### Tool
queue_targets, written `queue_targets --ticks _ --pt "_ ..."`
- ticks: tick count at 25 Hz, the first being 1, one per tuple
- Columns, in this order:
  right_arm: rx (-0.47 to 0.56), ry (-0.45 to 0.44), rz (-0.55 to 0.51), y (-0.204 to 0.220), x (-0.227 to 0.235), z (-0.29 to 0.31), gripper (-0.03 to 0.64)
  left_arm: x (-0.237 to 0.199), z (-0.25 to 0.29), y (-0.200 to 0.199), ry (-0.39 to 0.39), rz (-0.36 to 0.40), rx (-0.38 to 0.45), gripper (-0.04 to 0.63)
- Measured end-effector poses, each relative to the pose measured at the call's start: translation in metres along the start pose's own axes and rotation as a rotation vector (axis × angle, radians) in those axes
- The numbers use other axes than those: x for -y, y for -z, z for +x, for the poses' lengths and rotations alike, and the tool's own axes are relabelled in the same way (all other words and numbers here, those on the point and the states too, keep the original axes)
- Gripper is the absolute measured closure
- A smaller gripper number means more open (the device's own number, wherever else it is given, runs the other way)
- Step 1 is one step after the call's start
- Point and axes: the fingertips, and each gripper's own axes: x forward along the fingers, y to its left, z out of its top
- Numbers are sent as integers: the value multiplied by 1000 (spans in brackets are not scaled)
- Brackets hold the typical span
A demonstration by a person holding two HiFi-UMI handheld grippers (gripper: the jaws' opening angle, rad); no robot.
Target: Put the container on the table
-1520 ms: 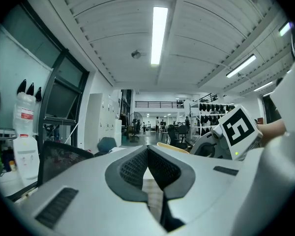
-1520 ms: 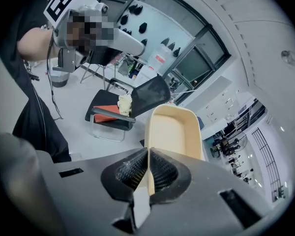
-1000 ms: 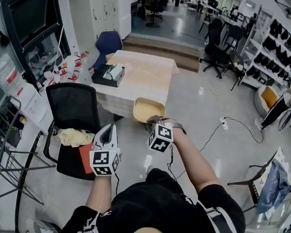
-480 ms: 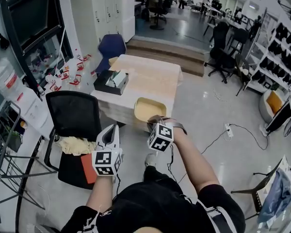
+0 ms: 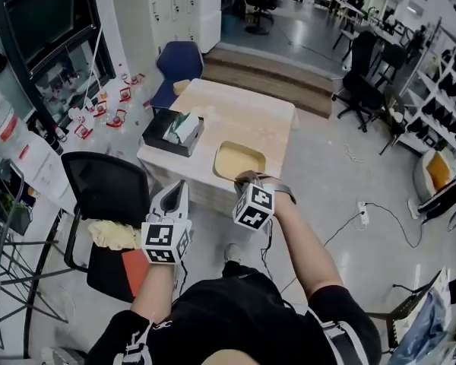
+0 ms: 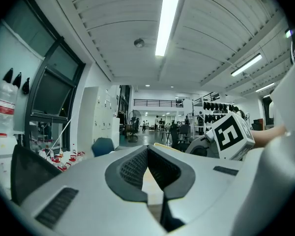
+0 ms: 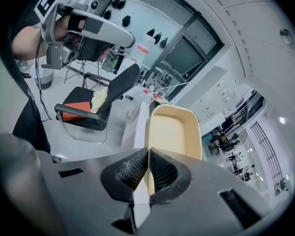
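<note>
The container (image 5: 239, 160) is pinched by its near rim in the right gripper (image 5: 248, 179) and is over the near edge of the tabletop (image 5: 247, 112). Whether its base touches the tabletop or hangs just above it cannot be told. In the head view that rim and the jaw tips are hidden behind the gripper's marker cube. The right gripper view shows them plainly: the jaws are nearly closed on the thin wall of the container (image 7: 174, 129), and the rest of it sticks out beyond the right gripper (image 7: 148, 167).

The left gripper (image 5: 180, 185) is just left of the container with its jaws together and nothing between them; its own view shows the left gripper (image 6: 147, 154) the same way. It hides part of the chair (image 5: 106, 188) at the near left, where a cloth (image 5: 114, 234) lies on the seat. A box (image 5: 172, 130) sits at the tabletop's left edge.

A second ago the container hung over the floor, short of the tabletop. Both grippers have since moved towards it, side by side. The right gripper's hold on the rim is unchanged and the left gripper's jaws have stayed together.
</note>
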Motion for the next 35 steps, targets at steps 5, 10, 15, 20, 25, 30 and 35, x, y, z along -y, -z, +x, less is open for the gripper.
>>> queue_targets --ticks 5,10,15,20,25,30,35 --pt "2 -3 -4 15 80 62 589 -20 94 -19 -21 28 13 584" --pt "13 -23 -24 17 153 118 589 -47 181 -32 -56 49 18 583" --pt "13 -35 -26 18 210 167 589 -72 243 -36 -93 32 -5 584" --pt "-36 -48 -24 20 235 218 589 -98 277 -36 -91 -2 -15 584" --pt "-102 -55 2 23 247 264 589 -127 294 -38 -79 6 -21 583" --pt "-159 -66 15 27 245 313 589 -154 300 -35 -83 5 -20 583" --pt "-217 -102 -32 40 233 360 589 -168 309 -28 -79 4 -27 583"
